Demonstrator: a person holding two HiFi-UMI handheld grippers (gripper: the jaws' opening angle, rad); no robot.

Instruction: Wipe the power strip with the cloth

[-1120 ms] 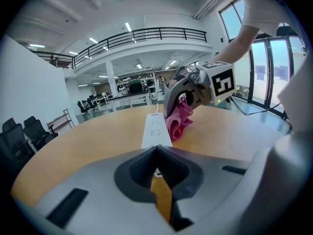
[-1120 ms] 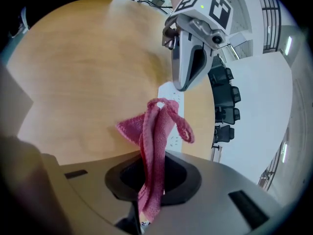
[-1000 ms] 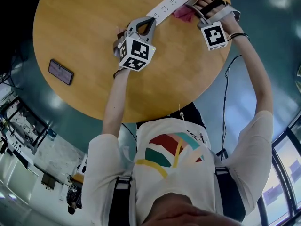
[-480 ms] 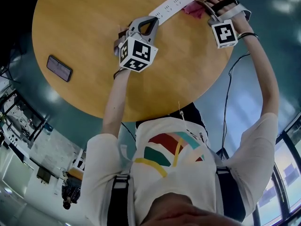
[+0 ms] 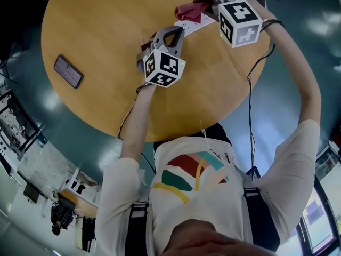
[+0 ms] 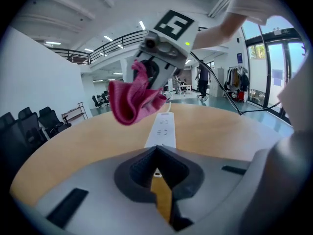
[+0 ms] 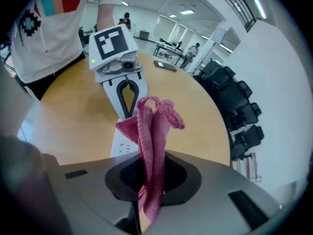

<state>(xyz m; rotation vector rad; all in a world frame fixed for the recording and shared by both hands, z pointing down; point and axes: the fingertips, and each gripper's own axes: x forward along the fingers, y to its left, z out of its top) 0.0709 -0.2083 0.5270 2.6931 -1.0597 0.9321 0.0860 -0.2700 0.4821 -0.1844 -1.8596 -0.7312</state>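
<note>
The white power strip (image 5: 193, 23) lies on the round wooden table (image 5: 101, 31); in the left gripper view the power strip (image 6: 162, 127) runs away from me. My left gripper (image 5: 175, 33) is shut, its tips at the strip's near end; whether they touch it I cannot tell. My right gripper (image 5: 202, 5) is shut on the pink cloth (image 5: 188, 10), which hangs in the air over the strip. In the right gripper view the cloth (image 7: 154, 131) bunches out of the jaws, with the left gripper (image 7: 124, 112) and the power strip (image 7: 121, 145) behind it.
A dark phone (image 5: 68, 71) lies at the table's left part. A black cable (image 5: 250, 89) hangs off the table's right edge beside my right arm. The strip's white cord (image 6: 169, 105) runs off its far end. Office chairs (image 7: 239, 116) stand beyond the table.
My right gripper has lifted the cloth off the table and carried it left, over the strip and nearer the left gripper. The left gripper has stayed at the strip's end.
</note>
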